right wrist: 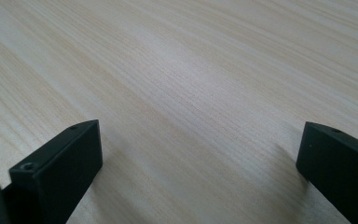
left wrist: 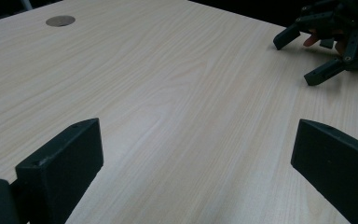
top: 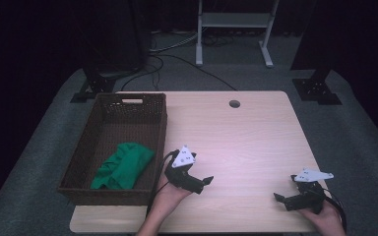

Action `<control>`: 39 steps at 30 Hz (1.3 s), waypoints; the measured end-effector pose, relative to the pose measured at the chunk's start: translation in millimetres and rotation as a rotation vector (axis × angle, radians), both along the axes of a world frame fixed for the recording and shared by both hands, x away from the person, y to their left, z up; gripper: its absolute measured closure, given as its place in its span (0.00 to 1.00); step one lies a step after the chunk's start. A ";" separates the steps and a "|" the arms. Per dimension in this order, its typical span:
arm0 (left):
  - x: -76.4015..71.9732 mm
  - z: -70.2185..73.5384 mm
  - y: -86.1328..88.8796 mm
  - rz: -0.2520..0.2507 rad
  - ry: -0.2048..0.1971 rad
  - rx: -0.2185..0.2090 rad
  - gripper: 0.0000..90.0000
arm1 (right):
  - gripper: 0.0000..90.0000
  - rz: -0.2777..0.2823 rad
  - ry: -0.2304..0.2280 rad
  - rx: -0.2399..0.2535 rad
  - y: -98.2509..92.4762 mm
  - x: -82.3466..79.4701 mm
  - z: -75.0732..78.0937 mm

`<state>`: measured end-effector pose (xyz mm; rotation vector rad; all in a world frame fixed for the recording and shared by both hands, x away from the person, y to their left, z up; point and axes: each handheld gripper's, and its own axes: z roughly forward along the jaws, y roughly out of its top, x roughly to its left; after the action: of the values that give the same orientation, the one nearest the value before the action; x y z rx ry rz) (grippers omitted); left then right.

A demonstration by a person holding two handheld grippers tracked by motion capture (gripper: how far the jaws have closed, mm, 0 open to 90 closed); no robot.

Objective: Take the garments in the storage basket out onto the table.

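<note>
High view: left gripper [top: 203, 183] held low over the table [top: 246, 132] near its front edge, jaws apart and empty, aimed toward the right gripper [top: 281, 198]. Right gripper likewise low at the front right corner, jaws spread, holding nothing, aimed back at the left one. Just beside the left gripper, on its outer side, a wicker basket [top: 78, 169] with a green cloth [top: 123, 166] lying in its near end. Beyond both, a round cable hole [top: 235, 103] in the tabletop.

Left gripper view: jaws wide apart over bare wood; right gripper [left wrist: 307, 56] ahead at upper right, well apart, open too; cable hole [left wrist: 60, 20] far ahead.

Right gripper view: jaws wide apart, only wood grain [right wrist: 191, 93] between.
</note>
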<state>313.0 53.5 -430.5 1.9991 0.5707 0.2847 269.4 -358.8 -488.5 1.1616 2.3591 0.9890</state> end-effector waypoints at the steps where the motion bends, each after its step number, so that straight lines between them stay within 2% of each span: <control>1: 0.0 0.1 0.0 0.001 0.000 -0.001 0.01 | 0.00 0.000 0.000 0.000 0.0 0.0 0.0; 39: 0.5 11.9 -1.2 -0.002 -0.005 -0.016 0.01 | 0.00 0.000 0.000 0.000 0.0 0.0 0.0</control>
<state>313.5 52.3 -418.6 1.9830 0.5669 0.2828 269.4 -358.9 -488.4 1.1610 2.3591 0.9888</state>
